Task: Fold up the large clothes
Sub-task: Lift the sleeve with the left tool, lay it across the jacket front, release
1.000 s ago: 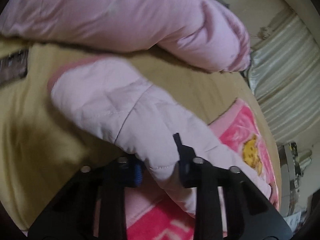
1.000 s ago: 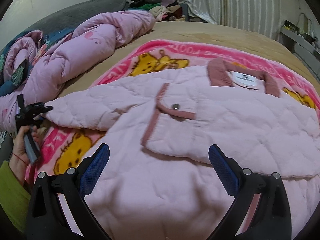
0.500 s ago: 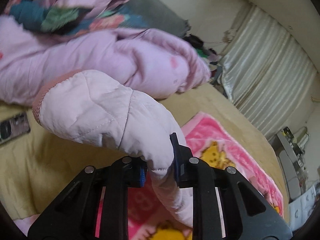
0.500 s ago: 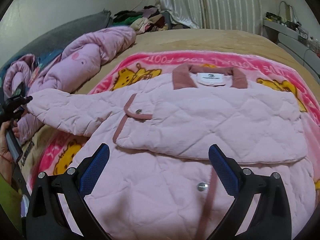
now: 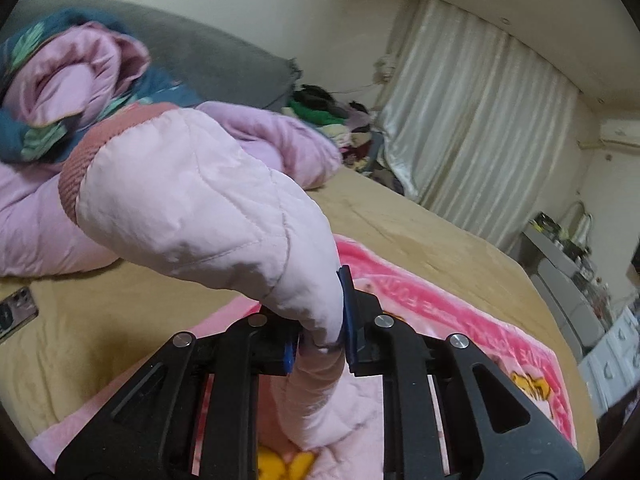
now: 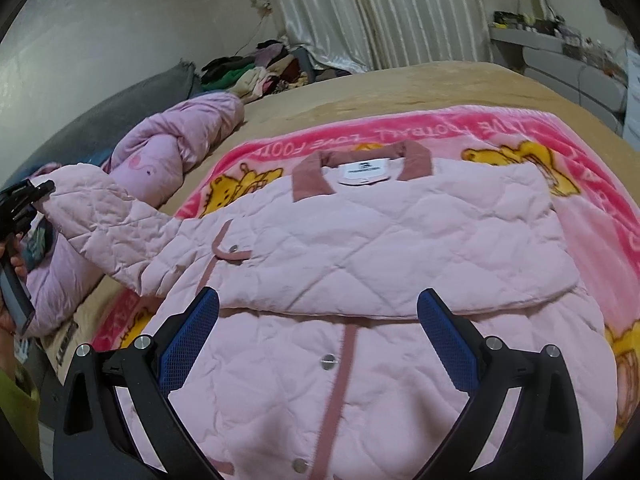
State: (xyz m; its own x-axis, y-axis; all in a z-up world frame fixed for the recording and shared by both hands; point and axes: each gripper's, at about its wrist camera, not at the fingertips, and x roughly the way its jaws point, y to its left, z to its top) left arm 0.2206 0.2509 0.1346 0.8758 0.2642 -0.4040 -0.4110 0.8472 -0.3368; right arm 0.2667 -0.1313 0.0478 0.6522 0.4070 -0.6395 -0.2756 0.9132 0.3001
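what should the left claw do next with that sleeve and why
Probably carry the sleeve across onto the jacket body. The left claw is shut on it, lifted off the bed; the other side is already folded in, and the right claw hovers open.

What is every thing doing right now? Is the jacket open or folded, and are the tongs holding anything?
Pink jacket: spread on the blanket, one side folded across the front.
Jacket sleeve: lifted off the bed, pinched near its end.
Left tongs: shut on the sleeve.
Right tongs: open, empty, above the jacket.
Cartoon blanket: flat under the jacket.
Pink quilt: bunched up.
Curtains: drawn shut.
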